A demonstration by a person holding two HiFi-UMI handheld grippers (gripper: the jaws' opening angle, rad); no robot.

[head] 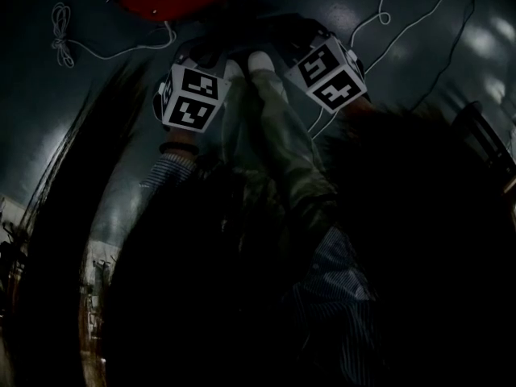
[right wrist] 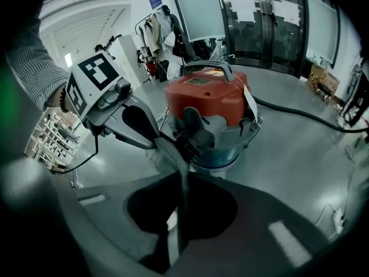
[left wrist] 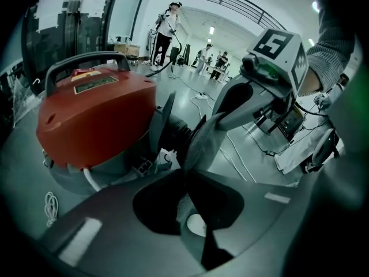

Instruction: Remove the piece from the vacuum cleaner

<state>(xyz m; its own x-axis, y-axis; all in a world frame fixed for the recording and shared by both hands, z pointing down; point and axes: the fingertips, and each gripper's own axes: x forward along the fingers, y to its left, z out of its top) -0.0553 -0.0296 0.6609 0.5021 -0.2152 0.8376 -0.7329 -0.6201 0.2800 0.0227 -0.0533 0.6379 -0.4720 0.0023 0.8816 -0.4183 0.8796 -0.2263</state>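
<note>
At the front of the red vacuum cleaner (left wrist: pixel 98 114), low against its grey base, I see the black ribbed piece (left wrist: pixel 176 133) seated in the body. My left gripper (left wrist: pixel 186 175) has its jaws drawn narrow, with only a slim gap between them, and its tips are just beneath the piece. My right gripper (right wrist: pixel 181 175) is angled in from the other side, jaws likewise nearly together, tips just beside the same piece and close against the left one's. Whether either pair actually pinches the piece I cannot tell. From my head camera, both grippers sit side by side, just short of the vacuum cleaner.
</note>
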